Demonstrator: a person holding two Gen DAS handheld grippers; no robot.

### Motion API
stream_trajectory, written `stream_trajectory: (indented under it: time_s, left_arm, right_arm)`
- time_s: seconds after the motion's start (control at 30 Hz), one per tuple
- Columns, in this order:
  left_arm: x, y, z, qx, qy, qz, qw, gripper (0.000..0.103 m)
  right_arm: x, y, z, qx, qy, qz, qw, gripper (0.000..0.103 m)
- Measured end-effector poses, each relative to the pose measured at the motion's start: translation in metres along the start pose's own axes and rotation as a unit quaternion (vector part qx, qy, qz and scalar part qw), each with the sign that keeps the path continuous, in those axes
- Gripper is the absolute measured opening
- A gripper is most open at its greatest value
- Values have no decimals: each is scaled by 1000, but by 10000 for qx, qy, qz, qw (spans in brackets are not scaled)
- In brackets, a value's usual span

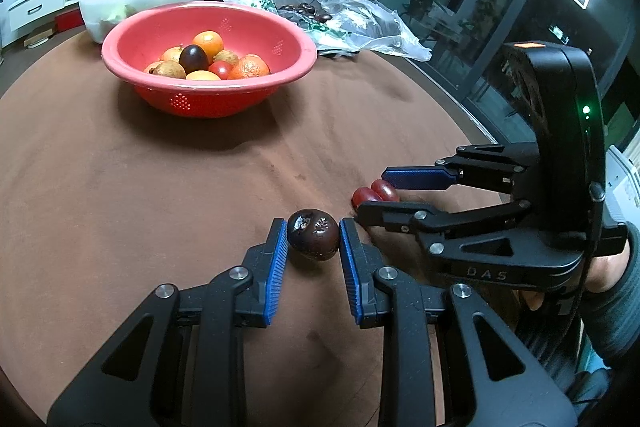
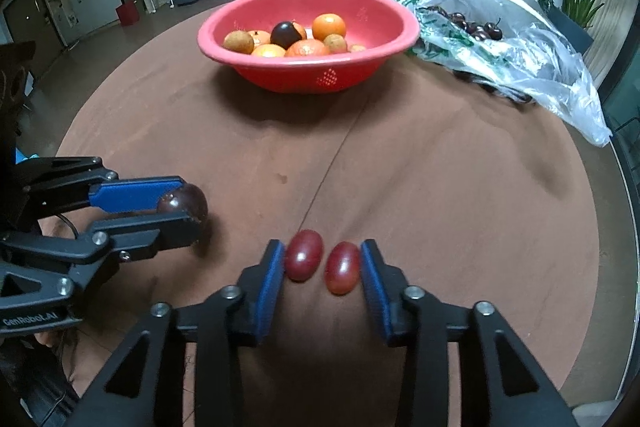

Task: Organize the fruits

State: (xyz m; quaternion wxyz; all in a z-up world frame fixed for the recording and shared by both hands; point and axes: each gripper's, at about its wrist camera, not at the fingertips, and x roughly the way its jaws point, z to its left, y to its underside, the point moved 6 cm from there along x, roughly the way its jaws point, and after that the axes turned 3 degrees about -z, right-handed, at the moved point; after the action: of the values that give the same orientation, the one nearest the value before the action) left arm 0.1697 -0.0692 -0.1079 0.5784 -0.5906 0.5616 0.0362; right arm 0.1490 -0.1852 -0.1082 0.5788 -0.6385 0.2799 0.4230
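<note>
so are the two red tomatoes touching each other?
Apart. The right wrist view shows a thin strip of brown cloth between the left tomato and the right tomato.

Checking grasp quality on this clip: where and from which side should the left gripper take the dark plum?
Across the middle of the plum, its widest part, coming in low along the table from the near side. It is round, so the left gripper, whose pads already flank it, would likely slip off higher up. The scarred top faces up, clear of the pads.
</note>
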Motion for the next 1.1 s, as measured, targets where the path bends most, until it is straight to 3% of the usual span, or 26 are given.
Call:
stream_trajectory:
  time_s: [0.1,0.23,0.43,0.7,1.1]
  left_arm:
    - [-2,-1,0,-11,3,-29,10000,25]
    - [-3,-1,1,-31,3,-58,10000,25]
    - [-5,-1,2,-37,25,-87,10000,25]
    - [-6,-1,-1,3,80,-117,9999,25]
    - [-8,-2,-2,-20,133,-163,9998,25]
  right_arm:
    - [-1,-3,0,11,22,67,10000,38]
    - [5,0,-1,49,84,275,9996,50]
    - [0,1,-6,324,180,296,9989,55]
    - [7,6,-3,509,166,475,9974,56]
    - [5,-2,-2,500,204,540,9971,42]
